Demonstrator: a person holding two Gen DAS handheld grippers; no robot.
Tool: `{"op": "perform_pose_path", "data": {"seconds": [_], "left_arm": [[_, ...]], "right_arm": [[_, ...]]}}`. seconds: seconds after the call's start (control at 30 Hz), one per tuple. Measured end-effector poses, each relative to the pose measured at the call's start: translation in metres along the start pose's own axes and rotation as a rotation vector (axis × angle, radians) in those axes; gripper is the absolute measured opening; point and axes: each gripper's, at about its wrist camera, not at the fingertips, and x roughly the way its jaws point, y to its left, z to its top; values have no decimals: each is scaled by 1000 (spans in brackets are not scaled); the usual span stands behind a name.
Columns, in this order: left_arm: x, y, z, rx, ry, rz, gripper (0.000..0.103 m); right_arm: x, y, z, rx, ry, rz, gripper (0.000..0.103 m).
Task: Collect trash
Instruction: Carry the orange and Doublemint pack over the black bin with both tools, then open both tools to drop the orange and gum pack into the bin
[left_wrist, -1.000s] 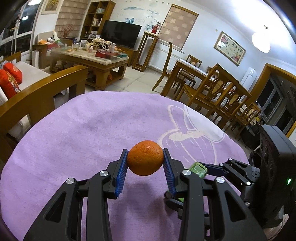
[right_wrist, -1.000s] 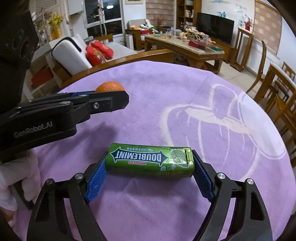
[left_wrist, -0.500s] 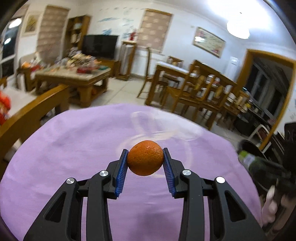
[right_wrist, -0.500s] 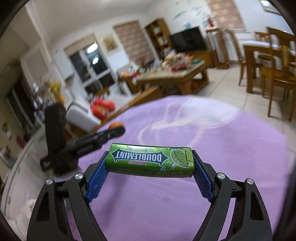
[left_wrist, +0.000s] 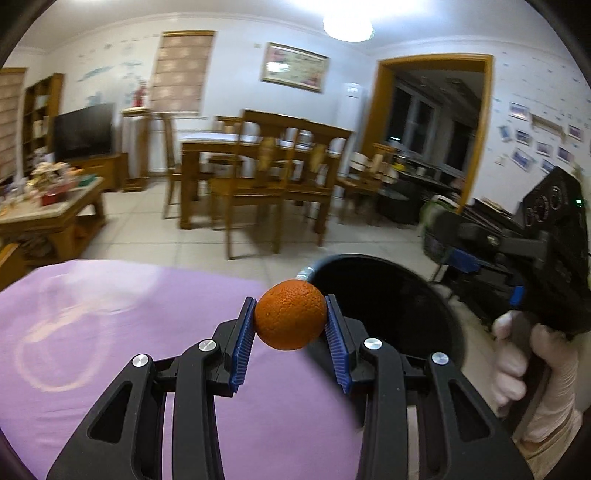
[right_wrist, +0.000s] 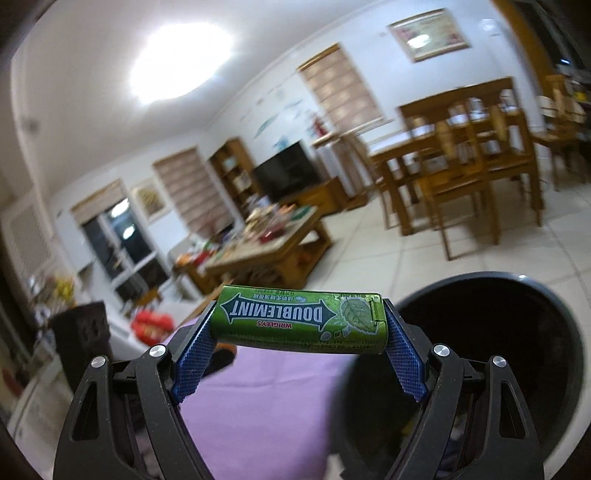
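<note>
My left gripper (left_wrist: 290, 322) is shut on an orange (left_wrist: 290, 314) and holds it in the air over the right edge of the purple-clothed table (left_wrist: 129, 332). A black round trash bin (left_wrist: 388, 295) stands just beyond the table edge, right of the orange. My right gripper (right_wrist: 300, 328) is shut on a green Doublemint gum pack (right_wrist: 301, 321), held lengthwise and raised beside the bin (right_wrist: 491, 332), which opens to its lower right. The right gripper also shows blurred in the left wrist view (left_wrist: 461, 240), past the bin.
A wooden dining table with chairs (left_wrist: 266, 170) stands across the tiled floor. A cluttered coffee table (left_wrist: 44, 206) and a TV (left_wrist: 83, 131) are at the left. A doorway (left_wrist: 432, 122) opens at the right. The left gripper's body (right_wrist: 83, 332) shows at the left of the right wrist view.
Both grippers have lifted off the table and swung right towards the black bin, each still holding its item. The bin has come into both views.
</note>
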Motion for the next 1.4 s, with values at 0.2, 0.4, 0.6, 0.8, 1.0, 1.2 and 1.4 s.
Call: {"op": "perform_pose_path", "data": {"seconds": [0.2,0.4,0.6,0.8,1.0,1.2,1.4], "left_arm": [[51,-54,-1,44,20,-111,37],[82,-71,-8,53,68,-137,37],[89,-77,-8,52,93,-146,38],[97,-78,-6,46,113,-164,38],[102,-85,-7,56,130,-178,38],[106,-88,-9,67,142,-182,38],[109,-92,-10,77,157,-183,38]], "right_arm": [[-28,-72,1,97,-55,-87,82],[-36,-115,-1,145,-68,-132,82],[-20,-139,-4,183,-42,-155,82],[-4,-152,-6,222,-21,-165,82],[3,-149,-8,234,-8,-172,82],[4,-147,-14,249,4,-177,82],[5,-146,-14,253,7,-177,82]]}}
